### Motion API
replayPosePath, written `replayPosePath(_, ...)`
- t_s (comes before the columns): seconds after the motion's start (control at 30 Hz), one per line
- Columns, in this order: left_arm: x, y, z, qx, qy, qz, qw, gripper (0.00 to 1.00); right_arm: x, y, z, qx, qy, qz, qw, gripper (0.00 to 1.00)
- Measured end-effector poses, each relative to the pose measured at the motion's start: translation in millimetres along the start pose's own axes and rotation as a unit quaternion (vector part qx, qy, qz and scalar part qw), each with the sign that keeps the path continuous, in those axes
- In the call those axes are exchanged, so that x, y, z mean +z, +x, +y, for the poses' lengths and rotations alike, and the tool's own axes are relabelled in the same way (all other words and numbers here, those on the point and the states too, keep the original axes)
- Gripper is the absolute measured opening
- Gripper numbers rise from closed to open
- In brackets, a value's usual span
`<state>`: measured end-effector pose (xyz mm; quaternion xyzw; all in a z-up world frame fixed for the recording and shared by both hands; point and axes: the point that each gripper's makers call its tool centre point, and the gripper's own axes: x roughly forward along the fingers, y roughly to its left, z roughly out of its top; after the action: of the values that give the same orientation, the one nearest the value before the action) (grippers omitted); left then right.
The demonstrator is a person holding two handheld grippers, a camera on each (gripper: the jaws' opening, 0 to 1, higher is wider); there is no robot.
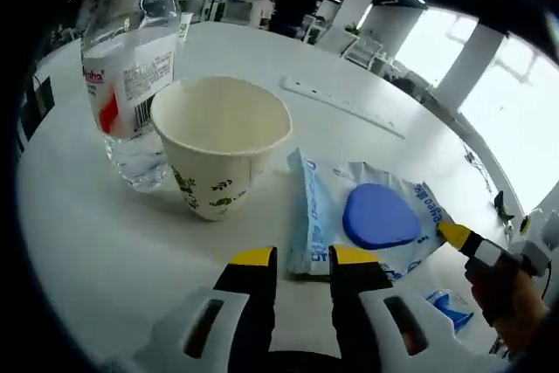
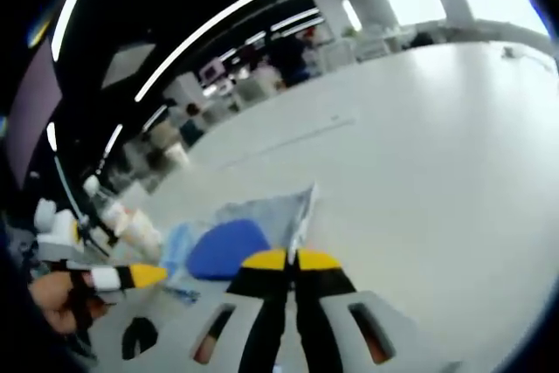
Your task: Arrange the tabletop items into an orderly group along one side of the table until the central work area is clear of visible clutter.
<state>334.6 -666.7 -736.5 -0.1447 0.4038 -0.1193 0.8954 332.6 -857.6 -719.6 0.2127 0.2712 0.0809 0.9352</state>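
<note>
Tabletop items, grouped on a white table (image 1: pixel 96 242): one clear plastic water bottle (image 1: pixel 131 67) with a red-and-white label, standing upright; one paper cup (image 1: pixel 220 141) with a green leaf print, upright and empty, just beside the bottle and in front of it in the left gripper view; one crinkled clear-and-blue packet (image 1: pixel 367 216) with a rounded blue piece inside, lying flat just beside the cup on its other side. One long pale strip (image 1: pixel 341 107) lies flat farther back on the table, well apart from the group. Left gripper (image 1: pixel 301 259): black jaws with yellow tips, standing apart with a clear gap between them, holding nothing, the tips just short of the packet's near edge. Right gripper (image 2: pixel 291 259): same black-and-yellow make, jaws pressed together on the thin edge of the packet (image 2: pixel 253 233), which rises from between the tips in the right gripper view; in the left gripper view this gripper's yellow tip meets the packet's far corner, with a hand (image 1: pixel 511 290) behind it. Right gripper view also shows the left gripper (image 2: pixel 131 277) coming in from the side with a hand (image 2: pixel 61 299) on it, and the cup (image 2: pixel 140 229) and bottle (image 2: pixel 105 203) small and blurred beyond the packet. Background: open office with ceiling strip lights, blurred.
</note>
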Motion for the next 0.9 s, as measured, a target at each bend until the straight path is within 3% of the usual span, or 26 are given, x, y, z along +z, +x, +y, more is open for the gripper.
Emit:
replayPosePath(0.07,0.0,0.2,0.5,0.002,0.013,0.001,0.9999,0.09,0.1,0.7,-0.1,0.000,0.003,0.000,1.0000,0.00)
replayPosePath(0.3,3.5,-0.2,-4.2,-0.002,0.033,-0.006,0.9994,0.02,0.7,2.1,2.3,0.001,0.011,-0.004,0.9999,0.00)
replayPosePath(0.63,30.1,-7.4,2.6,0.019,0.048,-0.049,0.9974,0.00,14.6,-0.2,23.3,0.021,0.011,-0.034,0.9991,0.00)
replayPosePath(0.9,30.9,-6.5,11.9,0.035,0.061,-0.051,0.9962,0.00,9.4,6.7,32.0,0.028,-0.001,-0.029,0.9992,0.00)
